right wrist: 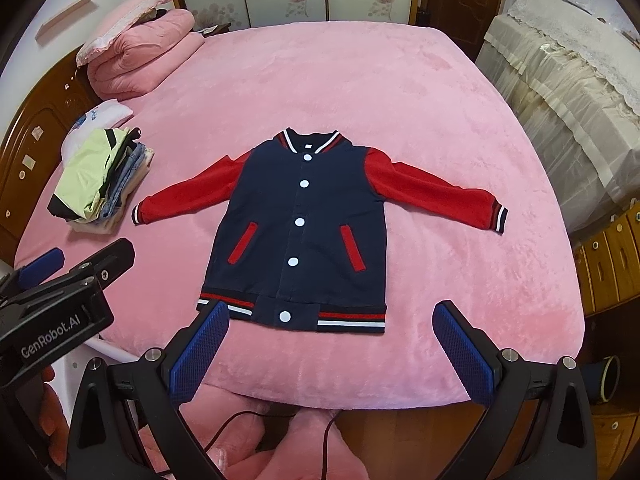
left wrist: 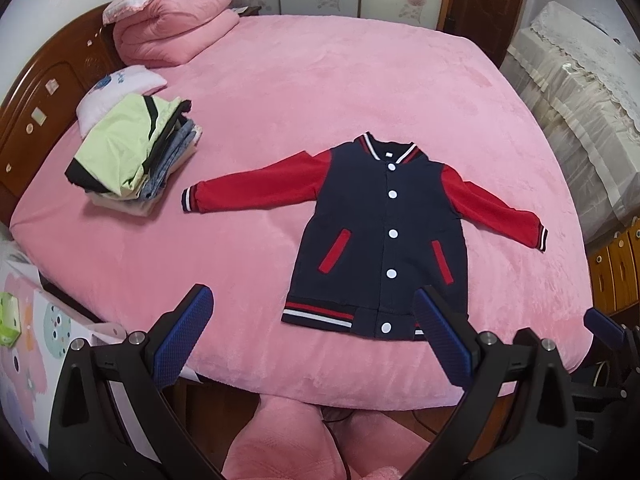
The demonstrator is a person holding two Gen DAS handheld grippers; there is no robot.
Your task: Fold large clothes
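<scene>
Lying flat and face up on the pink bed, the jacket is spread open in shape but buttoned shut, with a navy body, red sleeves, red pocket trims and a row of white snaps down the front. Its striped collar points toward the far side of the bed and its striped hem lies near the front edge. Both sleeves stretch outward and slightly down, the cuffs resting on the bedcover well apart from the body. The left gripper hovers at the front edge of the bed with its jaws wide apart, holding nothing; in the left wrist view its right blue pad overlaps the jacket's hem corner, though contact cannot be told. The right gripper hangs just in front of the hem, its jaws likewise spread and empty, the left pad overlapping the hem's left corner in its own view. The left gripper also shows at the lower left of the right wrist view, beside the jacket's left side. To the left of the jacket, near its sleeve cuff but apart from it, sits a stack of folded clothes topped by a pale green garment. Farther back by the wooden headboard lie a white pillow and a folded pink quilt. A lace-draped cabinet stands along the right side of the bed.
</scene>
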